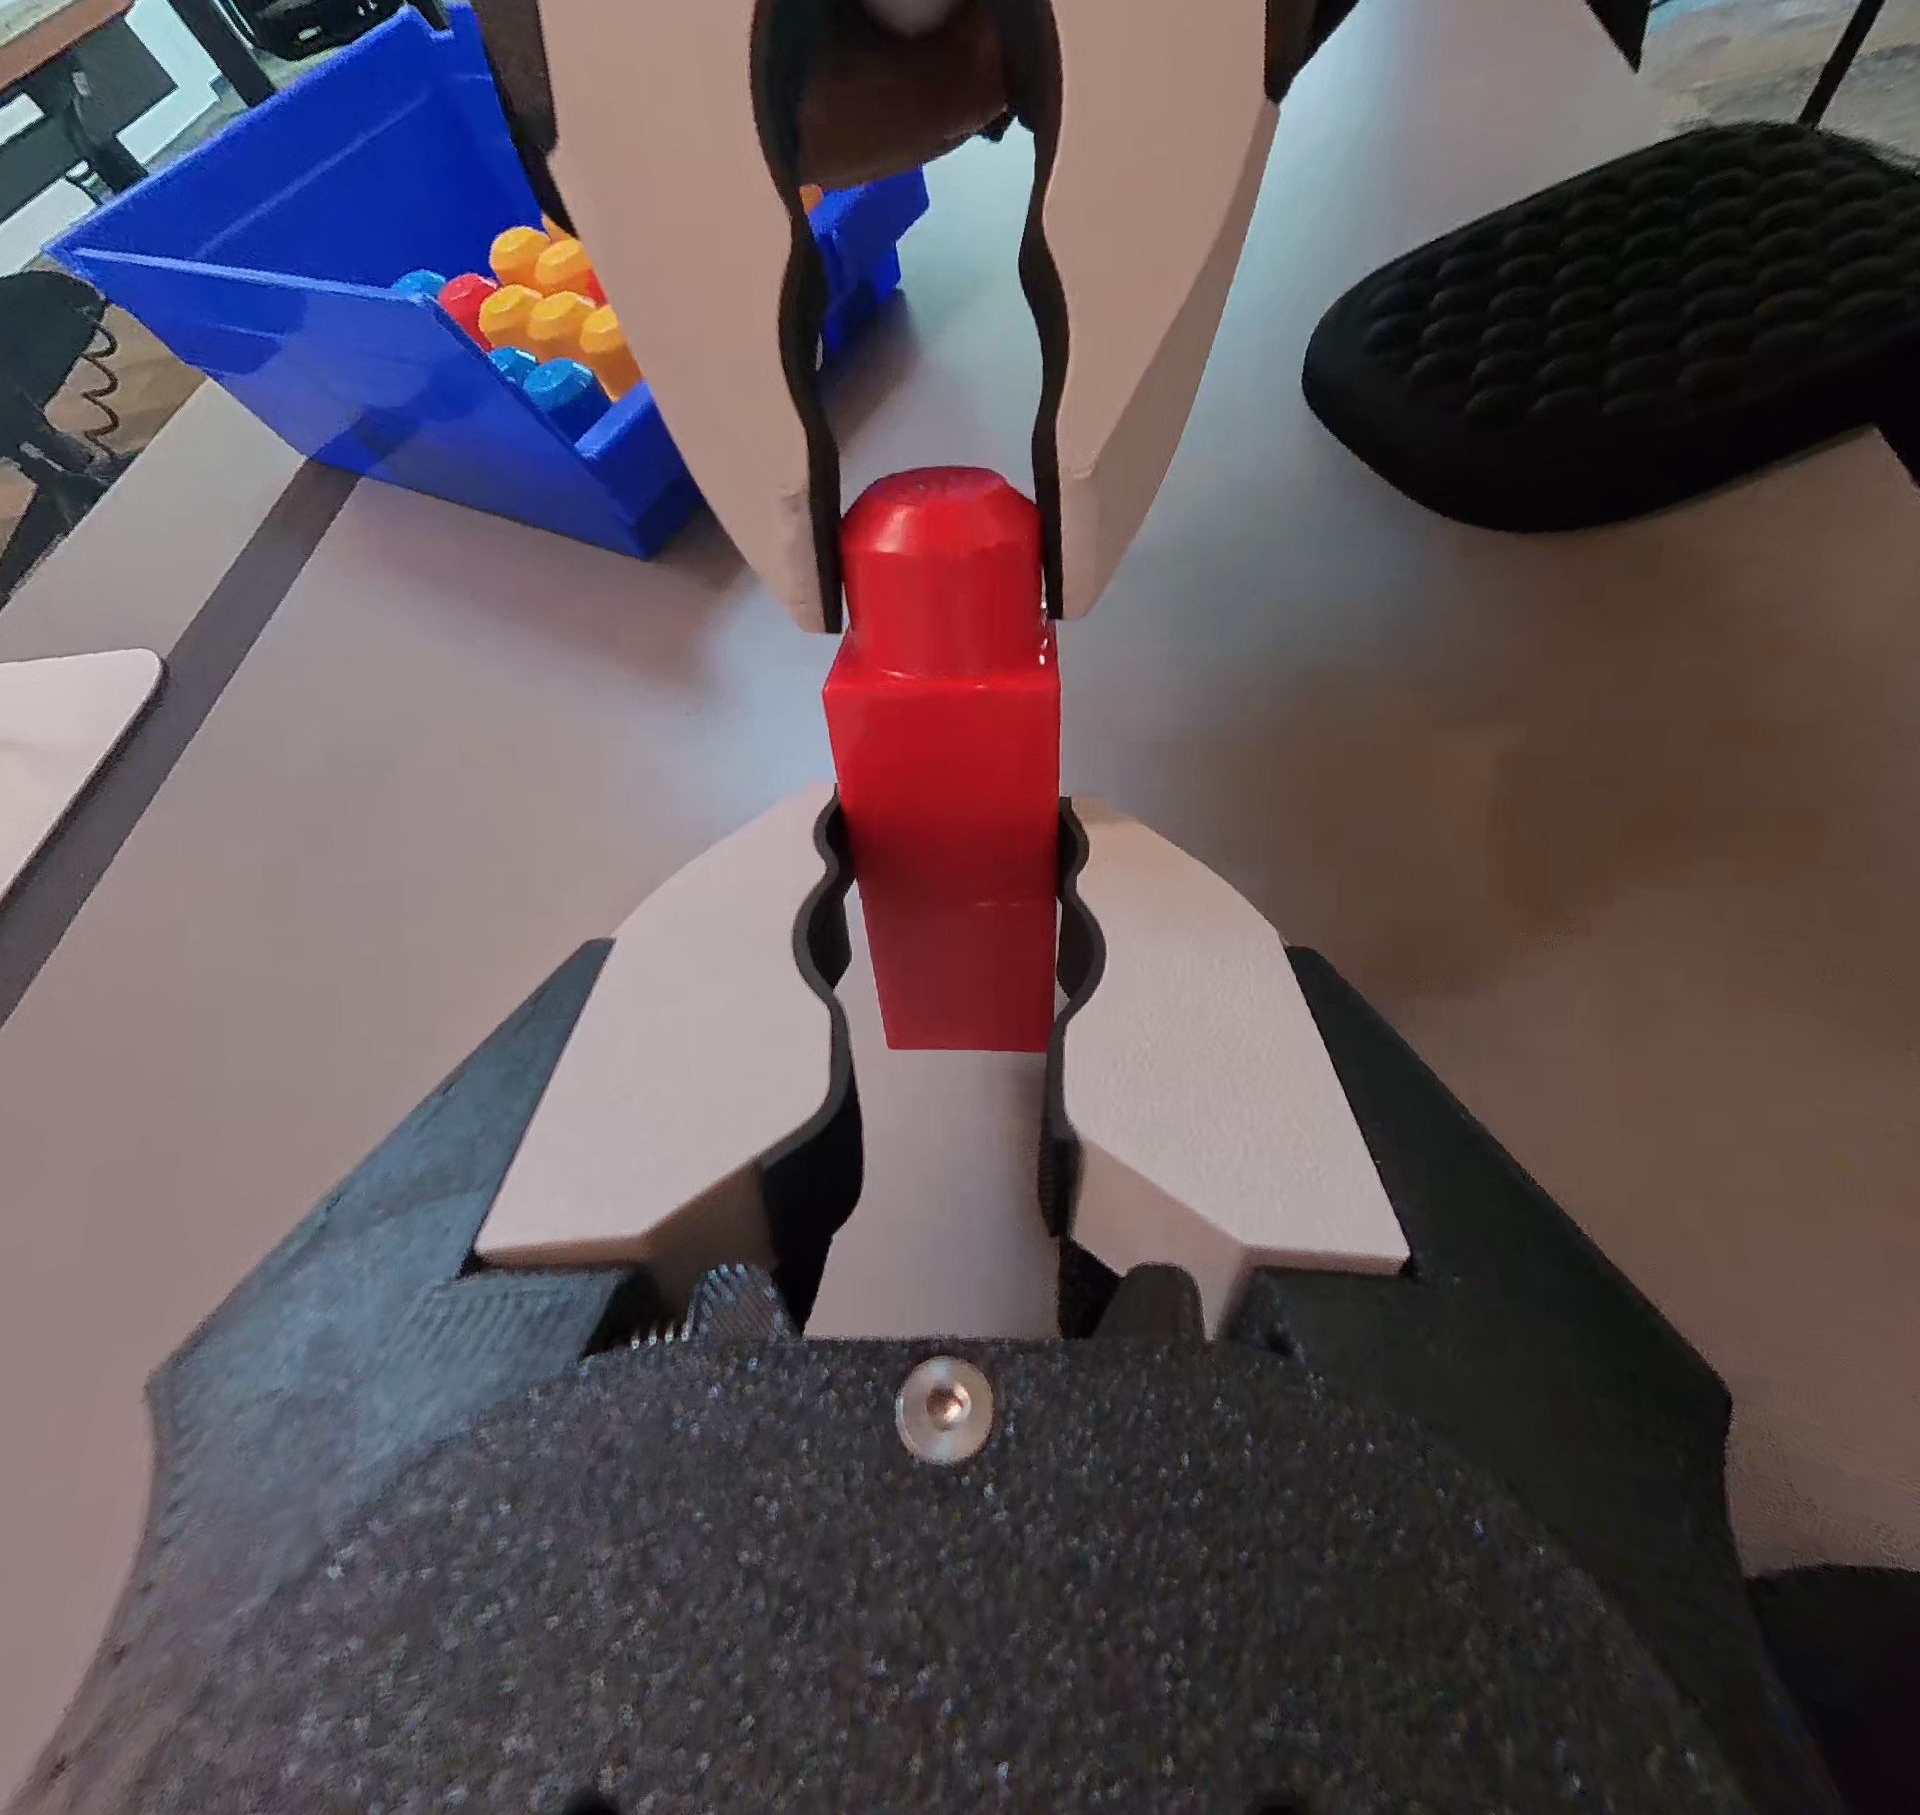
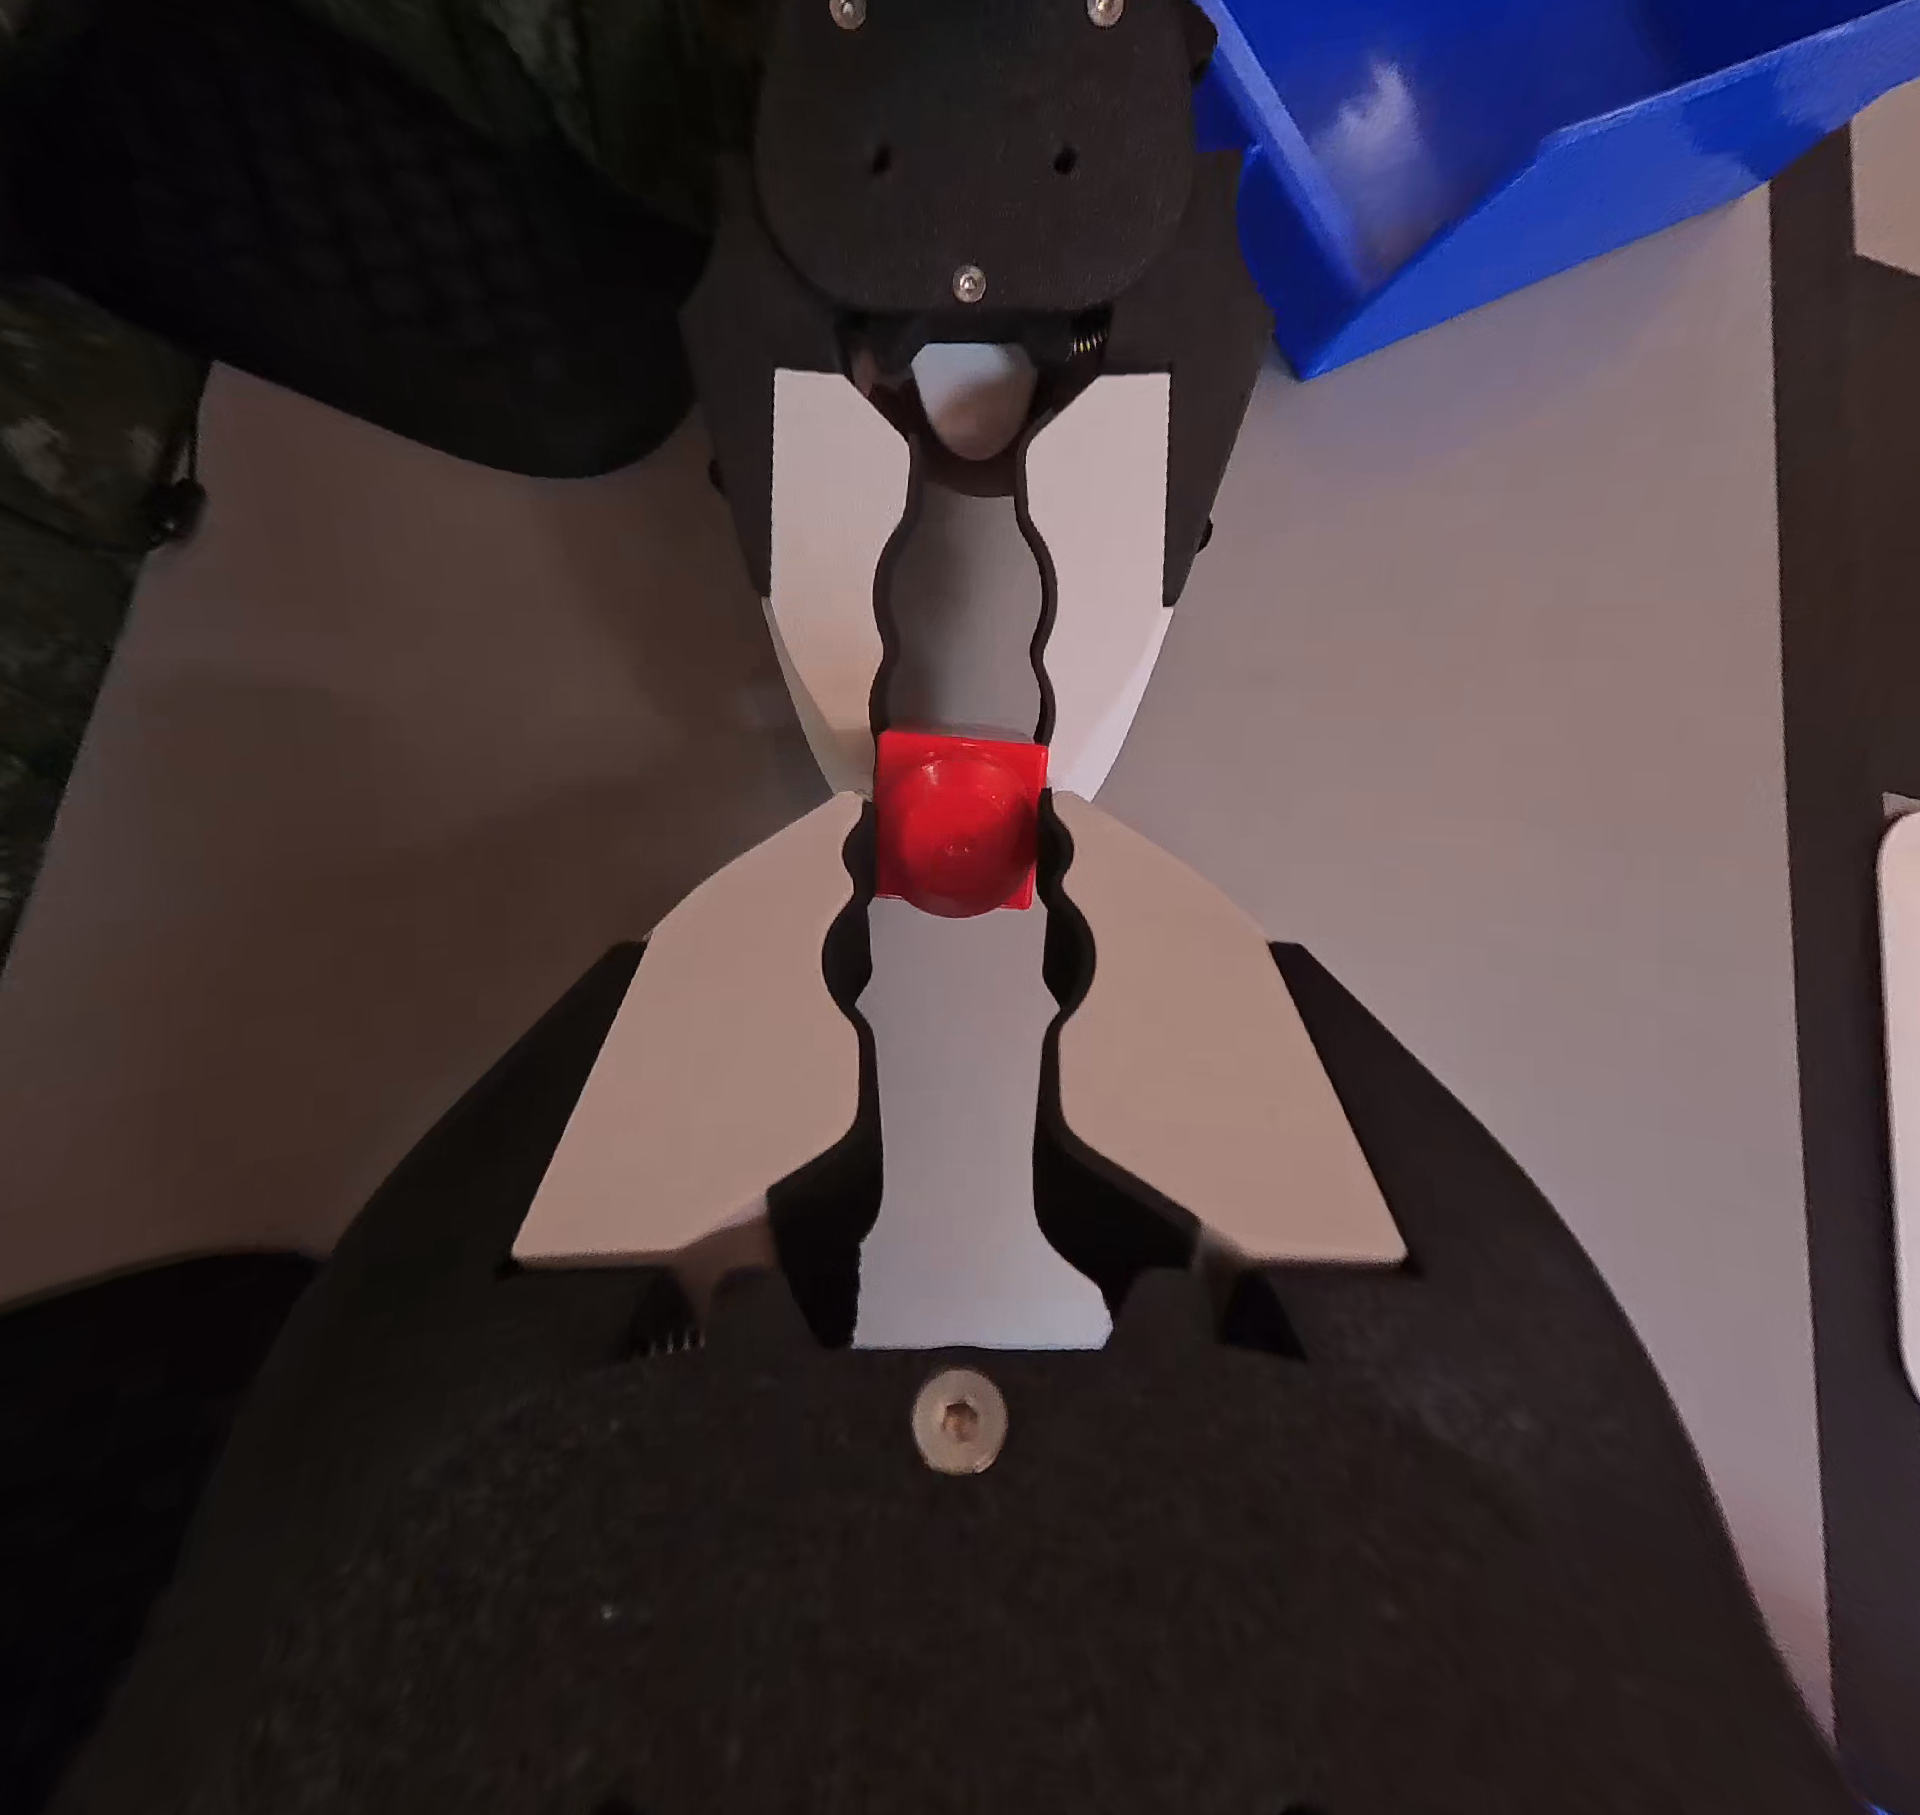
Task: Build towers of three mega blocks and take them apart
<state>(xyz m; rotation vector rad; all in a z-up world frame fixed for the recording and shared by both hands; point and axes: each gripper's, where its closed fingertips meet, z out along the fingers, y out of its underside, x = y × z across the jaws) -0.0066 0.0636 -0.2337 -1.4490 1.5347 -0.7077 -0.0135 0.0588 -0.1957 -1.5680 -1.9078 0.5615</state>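
The left gripper [image 1: 951, 830] clamps the lower part of the red block tower [image 1: 951, 799]; the right gripper [image 1: 940, 612] pinches its top stud. No writing is legible.

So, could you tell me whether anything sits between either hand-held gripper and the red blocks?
Nothing visible does. The left hand-held gripper already clamps the red stack low down, and the right hand-held gripper pinches its top stud.
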